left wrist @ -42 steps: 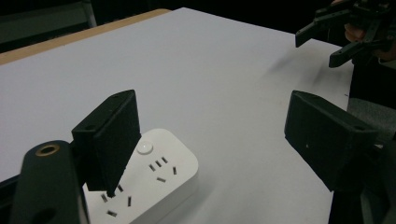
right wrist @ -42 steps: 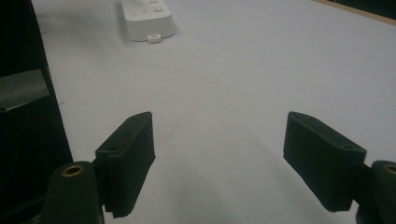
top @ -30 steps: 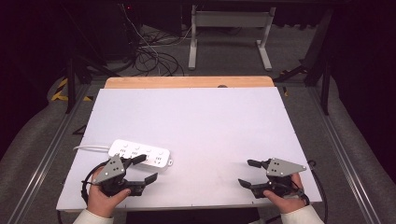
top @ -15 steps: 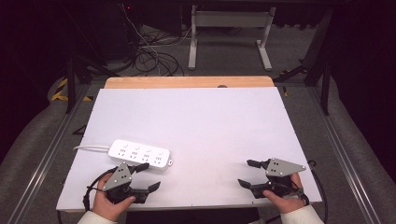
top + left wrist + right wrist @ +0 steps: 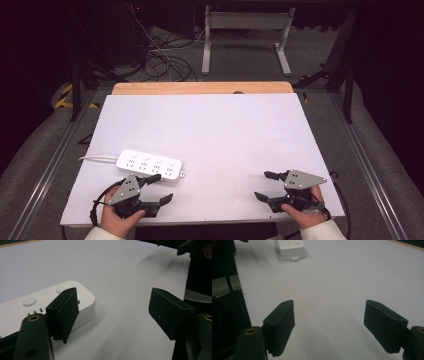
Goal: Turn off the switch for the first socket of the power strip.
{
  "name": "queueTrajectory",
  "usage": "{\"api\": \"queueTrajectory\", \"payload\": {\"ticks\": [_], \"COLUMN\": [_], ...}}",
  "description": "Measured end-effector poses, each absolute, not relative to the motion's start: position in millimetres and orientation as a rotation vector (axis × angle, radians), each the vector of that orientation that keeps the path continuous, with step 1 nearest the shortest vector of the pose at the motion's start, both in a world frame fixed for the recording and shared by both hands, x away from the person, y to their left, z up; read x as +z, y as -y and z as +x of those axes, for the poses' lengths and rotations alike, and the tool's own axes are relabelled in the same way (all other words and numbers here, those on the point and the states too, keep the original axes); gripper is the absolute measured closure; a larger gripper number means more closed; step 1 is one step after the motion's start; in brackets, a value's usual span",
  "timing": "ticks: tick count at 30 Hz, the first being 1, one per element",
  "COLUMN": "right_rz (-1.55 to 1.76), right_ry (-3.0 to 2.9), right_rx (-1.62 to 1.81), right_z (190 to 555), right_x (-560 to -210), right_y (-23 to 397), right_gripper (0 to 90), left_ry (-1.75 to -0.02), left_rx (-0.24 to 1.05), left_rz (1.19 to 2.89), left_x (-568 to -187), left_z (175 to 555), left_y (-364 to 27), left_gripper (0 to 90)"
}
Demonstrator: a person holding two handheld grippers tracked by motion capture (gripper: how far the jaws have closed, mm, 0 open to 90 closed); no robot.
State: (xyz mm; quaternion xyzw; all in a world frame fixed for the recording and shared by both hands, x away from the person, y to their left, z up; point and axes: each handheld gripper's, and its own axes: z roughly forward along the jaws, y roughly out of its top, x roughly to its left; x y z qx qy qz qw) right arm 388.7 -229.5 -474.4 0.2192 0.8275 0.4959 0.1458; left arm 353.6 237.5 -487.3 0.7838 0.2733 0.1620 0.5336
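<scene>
On the white table [image 5: 210, 135] the power strip [image 5: 149, 164] lies near the left gripper [image 5: 159, 188], wide open and empty for grasping, while the right gripper [image 5: 265, 186] waits apart, likewise open and empty.

The power strip [image 5: 149, 164] is made of smooth white plastic with a faint sheen; its round buttons [image 5: 29, 301] look slightly glossier, and a white rubbery-looking cable [image 5: 97, 158] is attached at one end. The table [image 5: 215, 135] is covered with a matt white sheet, smooth and paper-like, faintly smudged in the left gripper view, while a strip of bare light wood [image 5: 200, 88] is left exposed at the far edge. The left gripper [image 5: 157, 189] and the right gripper [image 5: 265, 185] are built of matt black plastic with slightly grainy jaw faces. Brass-coloured metal inserts [image 5: 33, 318] are set into the arms. Each gripper is topped by a dull grey plate [image 5: 302, 179].
</scene>
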Motion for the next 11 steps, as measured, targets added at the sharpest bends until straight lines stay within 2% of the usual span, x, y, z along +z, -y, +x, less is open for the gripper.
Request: {"api": "queueTrajectory", "payload": {"ticks": [6,11], "right_rz": [0.632,0.633], "right_ry": [-2.383,-2.378], "right_rx": [1.429,1.429], "right_z": [389.2,389.4], "right_x": [-474.8,-474.5], "right_y": [229.9,230.5], "right_gripper": [25.2,25.0], "left_ry": [-0.643,-0.627], "left_rx": [0.405,0.39], "left_rz": [1.865,1.855], "left_x": [-486.1,-484.6], "left_z": [352.5,350.7], "left_y": [-238.3,-239.4], "left_gripper": [24.2,20.0]}}
